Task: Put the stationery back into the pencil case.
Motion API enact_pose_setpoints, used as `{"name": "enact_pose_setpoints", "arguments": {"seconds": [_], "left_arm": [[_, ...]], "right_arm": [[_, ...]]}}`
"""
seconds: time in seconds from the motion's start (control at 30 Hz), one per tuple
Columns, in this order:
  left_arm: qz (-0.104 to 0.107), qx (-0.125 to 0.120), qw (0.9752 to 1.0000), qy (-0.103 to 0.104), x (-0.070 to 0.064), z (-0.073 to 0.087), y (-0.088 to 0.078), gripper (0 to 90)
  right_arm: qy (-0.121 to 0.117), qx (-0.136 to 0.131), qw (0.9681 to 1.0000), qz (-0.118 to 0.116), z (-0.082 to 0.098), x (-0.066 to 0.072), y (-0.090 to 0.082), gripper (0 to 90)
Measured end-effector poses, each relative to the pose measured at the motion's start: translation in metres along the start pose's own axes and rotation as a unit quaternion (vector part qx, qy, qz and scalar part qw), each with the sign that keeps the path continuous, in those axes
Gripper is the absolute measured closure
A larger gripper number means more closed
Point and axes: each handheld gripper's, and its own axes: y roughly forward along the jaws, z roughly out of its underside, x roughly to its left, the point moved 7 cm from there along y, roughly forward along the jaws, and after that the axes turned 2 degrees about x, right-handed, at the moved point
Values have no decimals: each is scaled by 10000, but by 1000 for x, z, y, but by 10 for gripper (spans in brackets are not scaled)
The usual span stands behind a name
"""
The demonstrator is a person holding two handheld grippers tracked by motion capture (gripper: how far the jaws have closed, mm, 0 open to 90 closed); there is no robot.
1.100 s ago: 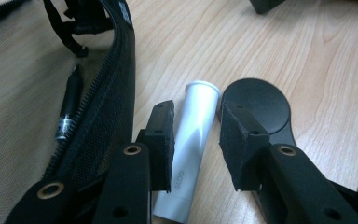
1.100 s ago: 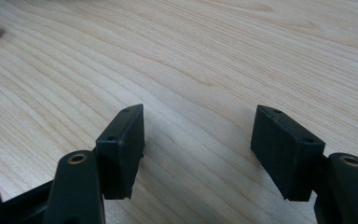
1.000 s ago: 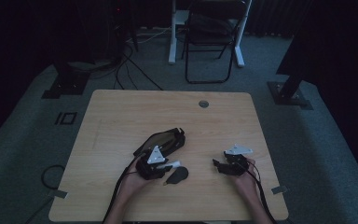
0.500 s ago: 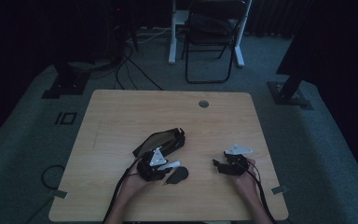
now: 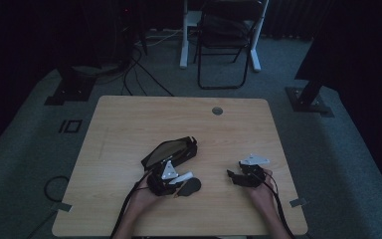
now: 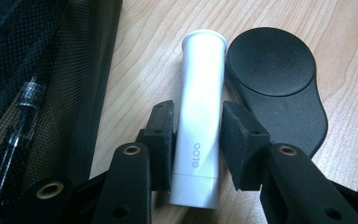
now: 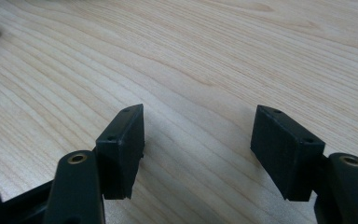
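The left gripper (image 6: 198, 135) pinches the white glue stick (image 6: 199, 112) lying on the surface (image 5: 129, 124), beside the mesh pouch (image 5: 171, 151); next likely lifting it pouchward. Right gripper (image 7: 198, 149) rests spread, empty.

The left gripper (image 6: 198, 135) is showing two black jaws with thick, blocky black pads (image 6: 162, 135). Each jaw arm is carrying a small round brass ring where a screw sits. The right gripper (image 7: 198, 149) is looking just the same: black arms, square black pads (image 7: 121, 144) with tiny screw holes, and shiny brass rings lower down. From the high view, each gripper is wearing a pale grey three-cornered plate (image 5: 254, 160) on top of its dark body. A thin black cable (image 5: 278, 204) is trailing back from each one along the person's forearms, which are showing no sleeves.
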Motion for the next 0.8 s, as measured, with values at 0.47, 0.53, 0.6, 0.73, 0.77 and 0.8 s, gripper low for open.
{"name": "enact_pose_setpoints", "arguments": {"seconds": [0.47, 0.53, 0.6, 0.73, 0.77, 0.8], "left_arm": [[158, 35, 9998, -136, 0, 1, -1, 700], [145, 44, 9998, -117, 0, 1, -1, 703], [139, 40, 9998, -123, 0, 1, -1, 706], [143, 0, 9998, -155, 0, 1, -1, 708], [140, 1, 9998, -153, 0, 1, -1, 709], [133, -3, 9998, -149, 0, 1, -1, 709]], "right_arm": [[-1, 0, 10000, 2, 0, 0, 0, 349], [-1, -1, 10000, 1, 0, 0, 0, 349], [0, 0, 10000, 1, 0, 0, 0, 349], [-1, -1, 10000, 1, 0, 0, 0, 349], [-2, -1, 10000, 1, 0, 0, 0, 349], [-1, -1, 10000, 1, 0, 0, 0, 349]]}}
